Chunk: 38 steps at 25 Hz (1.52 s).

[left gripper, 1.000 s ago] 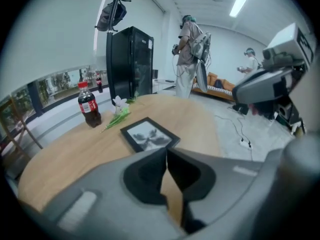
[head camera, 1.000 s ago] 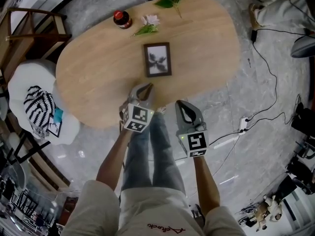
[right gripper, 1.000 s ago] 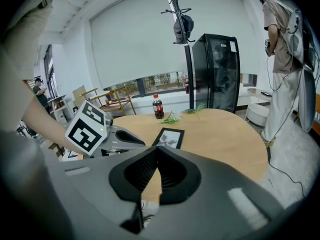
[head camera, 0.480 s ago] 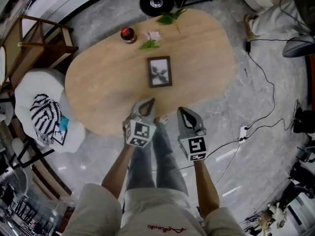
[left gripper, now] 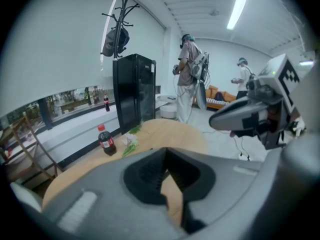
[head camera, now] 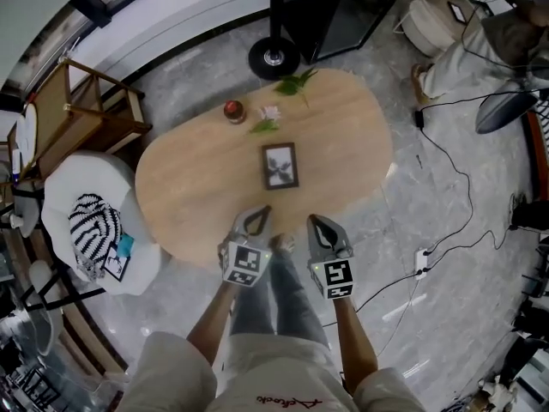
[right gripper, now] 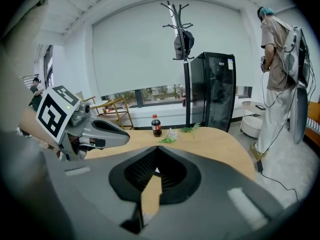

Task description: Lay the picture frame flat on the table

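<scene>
Since a second ago we have drawn both claws up and back from the bench (head camera: 193, 187), and the head view now takes in the whole oval top from farther off. The picture frame (head camera: 281, 166) has not shifted on it. Our left claw (head camera: 261, 214) hangs at the near edge of the bench, its jaws brought together with nothing between them. Its own view shows only bare wood through the hollow behind the tips. Our right claw (head camera: 314, 222) hangs just beside it, jaws likewise together and empty. Both are well apart from the frame.

The frame lies flat, picture side up, near the middle of the bench, its long sides running away from us. Beyond it stand a cola bottle (head camera: 233, 111), a small flower (head camera: 269, 113) and a leafy sprig (head camera: 296, 82), none of them touching it.

We judge the task done as far as these pictures show: the frame is down, nothing props it, and neither claw touches it. What is left, if anything, is only to hold the claws away, and we see no further step waiting.
</scene>
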Motion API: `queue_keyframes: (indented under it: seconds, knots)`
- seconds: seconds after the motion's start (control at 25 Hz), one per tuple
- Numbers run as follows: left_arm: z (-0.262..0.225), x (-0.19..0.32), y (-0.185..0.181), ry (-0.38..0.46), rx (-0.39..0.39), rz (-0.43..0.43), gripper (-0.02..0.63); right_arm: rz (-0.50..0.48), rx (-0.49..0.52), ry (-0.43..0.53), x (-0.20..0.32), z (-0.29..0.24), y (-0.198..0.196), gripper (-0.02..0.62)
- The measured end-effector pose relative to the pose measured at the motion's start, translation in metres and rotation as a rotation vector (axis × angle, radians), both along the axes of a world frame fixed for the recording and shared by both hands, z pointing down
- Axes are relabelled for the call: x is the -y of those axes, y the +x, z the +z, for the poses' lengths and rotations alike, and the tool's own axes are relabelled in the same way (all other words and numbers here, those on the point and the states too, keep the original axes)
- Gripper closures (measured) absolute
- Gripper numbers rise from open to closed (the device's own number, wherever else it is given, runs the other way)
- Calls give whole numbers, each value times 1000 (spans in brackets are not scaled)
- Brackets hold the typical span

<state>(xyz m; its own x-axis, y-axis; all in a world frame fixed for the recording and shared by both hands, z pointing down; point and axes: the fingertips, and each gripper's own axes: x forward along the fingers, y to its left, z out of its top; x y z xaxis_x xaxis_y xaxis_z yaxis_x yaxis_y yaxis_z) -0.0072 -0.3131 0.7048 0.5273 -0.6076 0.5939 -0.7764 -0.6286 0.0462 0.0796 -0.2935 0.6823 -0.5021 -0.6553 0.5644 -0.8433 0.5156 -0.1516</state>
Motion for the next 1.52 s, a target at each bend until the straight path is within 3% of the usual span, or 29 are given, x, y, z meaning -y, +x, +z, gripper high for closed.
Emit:
queue_keyframes:
  seconds: [0.64,1.52]
  knots:
    - [-136,-11,7,83,-41,-19,605,57,-1,72,-16,-120,18,591]
    - [-287,-1,2,240,-97,-49,606,57,-4,272,-11,-270,22,591]
